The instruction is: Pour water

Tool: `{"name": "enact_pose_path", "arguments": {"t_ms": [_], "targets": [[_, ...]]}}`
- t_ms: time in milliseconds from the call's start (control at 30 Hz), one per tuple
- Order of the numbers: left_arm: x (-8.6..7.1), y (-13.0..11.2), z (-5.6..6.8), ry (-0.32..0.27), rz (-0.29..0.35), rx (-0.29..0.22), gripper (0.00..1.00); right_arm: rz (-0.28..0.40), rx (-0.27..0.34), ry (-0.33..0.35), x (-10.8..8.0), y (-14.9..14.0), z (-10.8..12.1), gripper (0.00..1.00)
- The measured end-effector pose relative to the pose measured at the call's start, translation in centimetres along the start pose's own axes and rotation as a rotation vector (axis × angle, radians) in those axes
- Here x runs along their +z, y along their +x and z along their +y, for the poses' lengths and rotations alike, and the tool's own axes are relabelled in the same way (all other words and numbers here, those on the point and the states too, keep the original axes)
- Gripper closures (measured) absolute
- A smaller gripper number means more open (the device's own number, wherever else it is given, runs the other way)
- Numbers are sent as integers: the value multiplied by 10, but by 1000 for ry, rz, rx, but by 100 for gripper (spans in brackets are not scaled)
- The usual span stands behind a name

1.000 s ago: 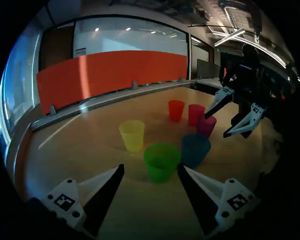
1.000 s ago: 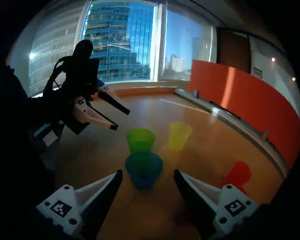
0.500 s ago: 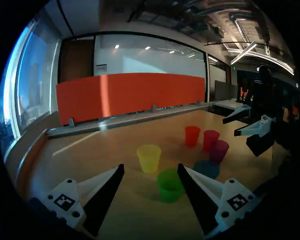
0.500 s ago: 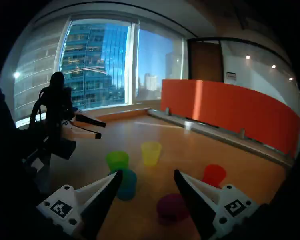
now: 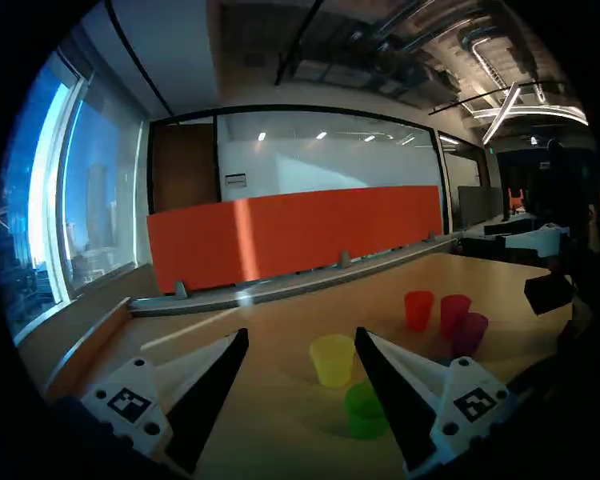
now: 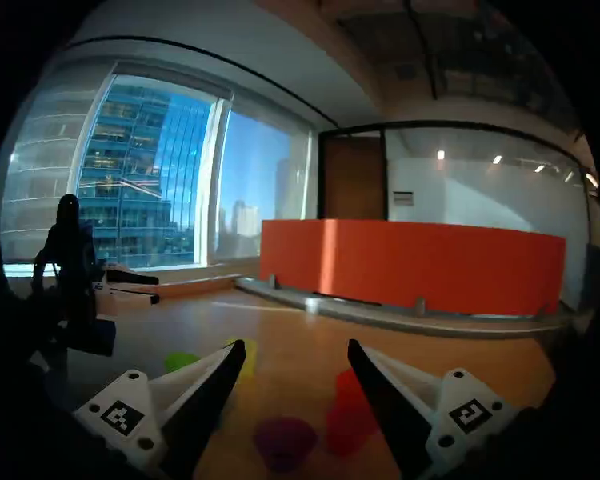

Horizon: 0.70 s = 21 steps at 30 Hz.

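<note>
Several coloured plastic cups stand upright and close together on the wooden table point(image 5: 276, 400). In the left gripper view I see a yellow cup point(image 5: 333, 360), a green cup point(image 5: 366, 410), a red cup point(image 5: 418, 310), a pink cup point(image 5: 454, 314) and a purple cup point(image 5: 470, 333). My left gripper point(image 5: 300, 336) is open and empty, raised above them. My right gripper point(image 6: 294, 346) is also open and empty, with the purple cup point(image 6: 285, 442), red cup point(image 6: 348, 384), yellow cup point(image 6: 248, 356) and green cup point(image 6: 180, 362) low before it. Each gripper appears far off in the other's view, the right gripper point(image 5: 532, 236) and the left gripper point(image 6: 132, 286).
An orange partition point(image 5: 300, 232) with a metal rail runs along the table's far edge. Tall windows point(image 6: 140, 192) line one side of the room. A person's dark shape stands behind the distant left gripper.
Both grippers have risen and tilted up, so the cups have slid lower in both views. The blue cup has passed out of sight. Both stay open.
</note>
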<state>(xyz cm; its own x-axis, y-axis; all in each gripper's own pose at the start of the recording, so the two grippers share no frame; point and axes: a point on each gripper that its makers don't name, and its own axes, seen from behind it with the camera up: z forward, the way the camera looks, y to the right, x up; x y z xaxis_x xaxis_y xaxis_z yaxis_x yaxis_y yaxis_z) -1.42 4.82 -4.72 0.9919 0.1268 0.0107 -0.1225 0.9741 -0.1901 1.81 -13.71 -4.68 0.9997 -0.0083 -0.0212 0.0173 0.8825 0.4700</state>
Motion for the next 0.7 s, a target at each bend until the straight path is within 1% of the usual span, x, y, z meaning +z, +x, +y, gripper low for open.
{"name": "enact_pose_path", "arguments": {"t_ms": [100, 267, 500, 600, 700], "targets": [[-1, 6, -7, 38, 16, 5, 1, 48, -6, -80, -4, 11, 22, 1], [-1, 15, -17, 100, 47, -17, 1, 94, -11, -218, -15, 18, 57, 1], [0, 21, -29, 167, 84, -75, 1, 134, 7, -394, -31, 21, 97, 1], [-1, 23, -36, 197, 94, -92, 1, 144, 23, -468, -40, 20, 113, 1], [-4, 27, -43, 227, 111, -98, 1, 142, 26, -534, -48, 15, 125, 1]]}}
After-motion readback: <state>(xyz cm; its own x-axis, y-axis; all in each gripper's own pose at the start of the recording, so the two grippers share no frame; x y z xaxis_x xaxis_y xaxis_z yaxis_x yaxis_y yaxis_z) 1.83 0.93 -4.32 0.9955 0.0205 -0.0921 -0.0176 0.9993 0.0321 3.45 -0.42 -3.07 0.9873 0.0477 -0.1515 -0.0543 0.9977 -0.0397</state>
